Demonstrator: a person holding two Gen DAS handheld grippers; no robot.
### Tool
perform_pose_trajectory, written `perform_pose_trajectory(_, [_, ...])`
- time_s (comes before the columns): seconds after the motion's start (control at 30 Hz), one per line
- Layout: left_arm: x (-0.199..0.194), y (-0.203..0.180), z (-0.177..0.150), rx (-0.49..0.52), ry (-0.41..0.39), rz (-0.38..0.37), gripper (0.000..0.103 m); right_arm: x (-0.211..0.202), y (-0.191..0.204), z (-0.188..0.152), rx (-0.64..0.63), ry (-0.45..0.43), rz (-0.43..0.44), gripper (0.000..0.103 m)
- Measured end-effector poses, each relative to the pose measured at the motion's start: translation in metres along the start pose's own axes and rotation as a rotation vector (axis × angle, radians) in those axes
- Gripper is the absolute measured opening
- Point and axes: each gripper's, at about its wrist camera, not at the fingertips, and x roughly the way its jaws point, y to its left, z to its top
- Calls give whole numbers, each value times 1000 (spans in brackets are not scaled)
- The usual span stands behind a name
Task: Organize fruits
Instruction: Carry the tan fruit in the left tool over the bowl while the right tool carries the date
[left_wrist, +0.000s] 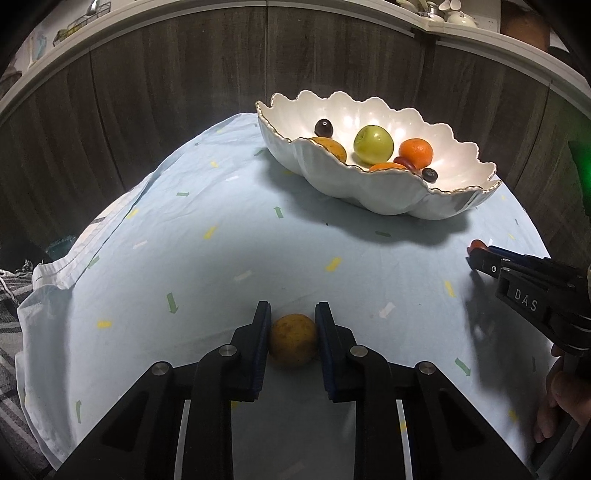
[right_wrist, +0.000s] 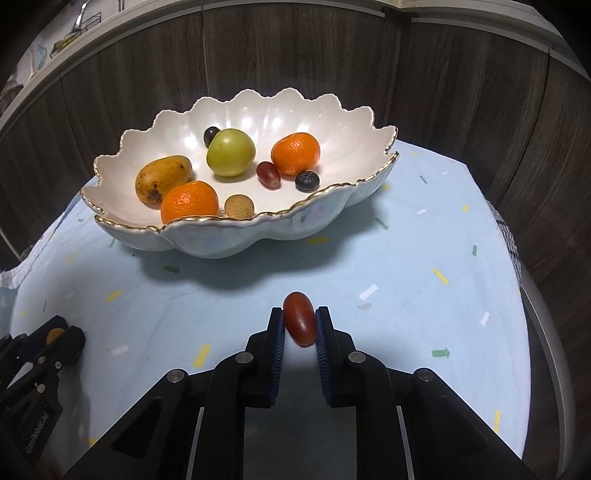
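The left gripper (left_wrist: 292, 321) clasps a yellow fruit (left_wrist: 293, 339); the right gripper (right_wrist: 300, 318) pinches a red grape (right_wrist: 300, 324).

Bowl (right_wrist: 325, 221): glazed ceramic, pearly gloss, ribbed outer wall, thin gilt line on the scalloped rim; cloth (right_wrist: 406, 266) over the surface: matt woven cotton, lightly creased, printed with small arrows. Left tongs (left_wrist: 292, 334) and right tongs (right_wrist: 300, 325): matt black plastic arms with bright metal pivot pins, pads (right_wrist: 320, 332) of ridged blue rubber. Red grape (right_wrist: 300, 324) skin smooth with a sheen, yellow fruit (left_wrist: 293, 339) skin dull and speckled; wall panels (left_wrist: 166, 74) behind: matt dark wood grain.
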Motion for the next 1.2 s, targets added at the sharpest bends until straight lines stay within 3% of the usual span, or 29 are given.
perform_pose_trajectory(1.2, [-44, -2, 40, 130, -95, -87, 24, -65, 1, 4, 136, -79, -4, 18])
